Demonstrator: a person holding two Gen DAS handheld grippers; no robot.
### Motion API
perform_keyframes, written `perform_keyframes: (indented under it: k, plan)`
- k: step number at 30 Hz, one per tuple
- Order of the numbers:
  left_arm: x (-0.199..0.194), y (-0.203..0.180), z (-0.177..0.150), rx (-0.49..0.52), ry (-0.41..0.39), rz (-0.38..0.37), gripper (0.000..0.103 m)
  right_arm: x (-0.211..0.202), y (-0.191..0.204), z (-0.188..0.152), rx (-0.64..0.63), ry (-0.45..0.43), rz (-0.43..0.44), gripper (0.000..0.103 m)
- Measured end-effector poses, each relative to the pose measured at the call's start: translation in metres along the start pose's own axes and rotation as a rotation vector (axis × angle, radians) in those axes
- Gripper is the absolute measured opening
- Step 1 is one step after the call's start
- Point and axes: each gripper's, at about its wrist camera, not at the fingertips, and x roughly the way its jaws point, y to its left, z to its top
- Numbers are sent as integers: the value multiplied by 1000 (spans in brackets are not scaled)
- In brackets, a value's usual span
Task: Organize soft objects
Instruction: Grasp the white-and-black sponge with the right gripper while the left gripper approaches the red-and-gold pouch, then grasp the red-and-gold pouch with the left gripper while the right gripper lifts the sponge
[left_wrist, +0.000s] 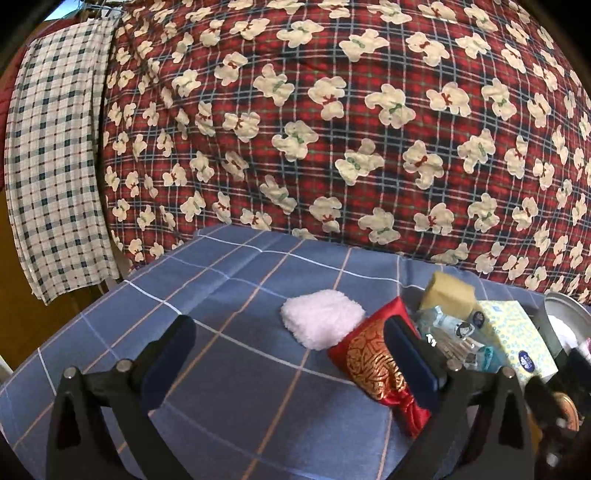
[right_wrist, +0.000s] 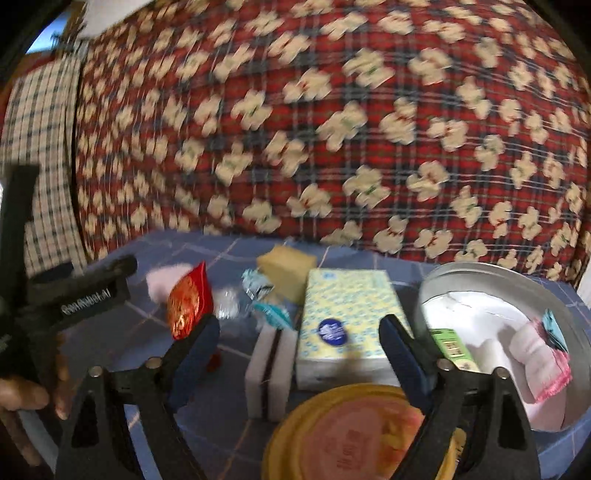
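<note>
Soft tissue pack (right_wrist: 343, 325), flat on the blue checked worktop (right_wrist: 221, 424), dead ahead of the right tool (right_wrist: 299, 325). Long axis running away along the tool's own pointing line, short width across the gap. Right tool well open, empty, fingers apart on either side of the pack's near end in this view, pads not on it. Judged the nearer tool by far for this pack, so a straight reach forward and a pinch across the narrow width looks enough, with no turn of the wrist.

Just left of the pack, a white block sponge (right_wrist: 269, 373) on edge, close enough to get caught in the pinch. To the right, a round metal tin (right_wrist: 480, 269) with cloths already in it, probably the place to put things. Behind the pack, a yellow sponge (right_wrist: 288, 266). Low in front, a yellow lid (right_wrist: 354, 435) under the tool.

Further left, a red pouch (left_wrist: 373, 362) and a white fluffy pad (left_wrist: 321, 317), both nearer the left tool (left_wrist: 290, 328). Left tool also wide open, holding nothing; right finger in front of the pouch, contact impossible to tell.
</note>
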Motion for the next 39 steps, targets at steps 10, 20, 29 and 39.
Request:
perform_keyframes:
  k: [10, 20, 29, 39]
  plan:
    - [3, 14, 3, -57, 24, 13, 103, 42, 18, -5, -50, 197, 19, 55]
    - [11, 21, -1, -85, 60, 35, 103, 47, 37, -5, -131, 218, 15, 55]
    - [13, 22, -2, -100, 73, 22, 103, 45, 25, -4, -59, 225, 113, 27]
    - [14, 20, -5, -101, 88, -21, 103, 25, 22, 4, 35, 137, 262, 27]
